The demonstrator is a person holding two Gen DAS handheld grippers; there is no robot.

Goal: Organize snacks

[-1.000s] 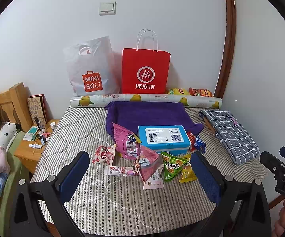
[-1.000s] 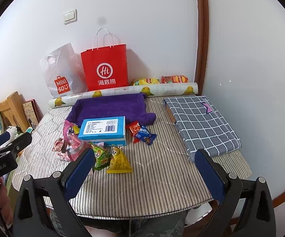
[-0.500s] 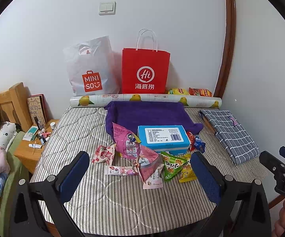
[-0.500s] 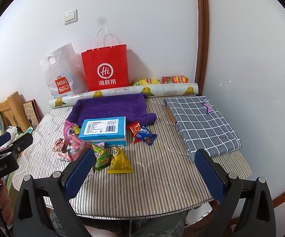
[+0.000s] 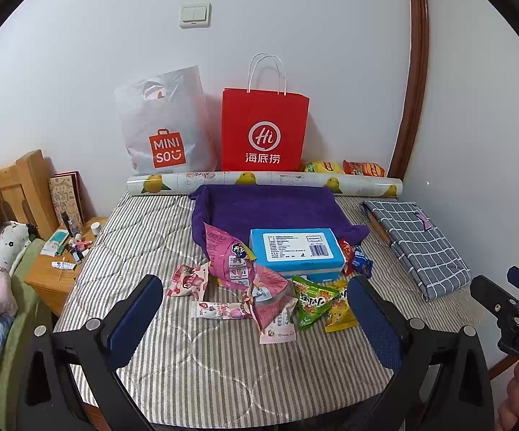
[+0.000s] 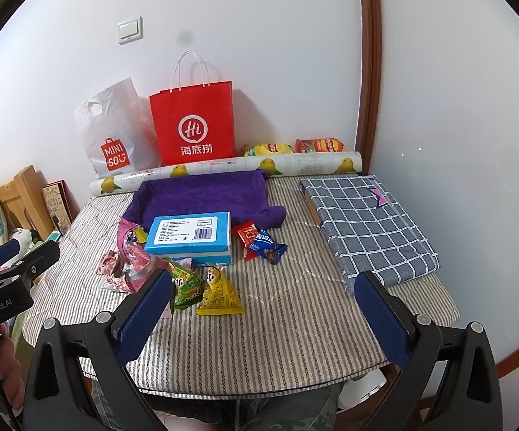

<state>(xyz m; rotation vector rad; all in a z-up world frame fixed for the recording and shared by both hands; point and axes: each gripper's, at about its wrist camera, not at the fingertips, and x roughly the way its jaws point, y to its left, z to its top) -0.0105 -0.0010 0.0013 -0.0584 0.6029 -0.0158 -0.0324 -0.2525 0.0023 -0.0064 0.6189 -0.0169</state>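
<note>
Tools (image 5: 255,309) (image 6: 263,305) wide-jawed above table (image 6: 295,341)

Only the faintest motion, right gripper (image 6: 263,276) swinging a hair to its left, red paper bag (image 6: 194,125) and yellow snack packet (image 6: 219,292) sliding a touch rightward in its view, snacks themselves not moved by anything

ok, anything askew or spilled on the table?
No spill or damage. The snack packets lie in a loose, overlapping heap against the front of the blue box, some tilted. Both grippers are open and empty.
</note>
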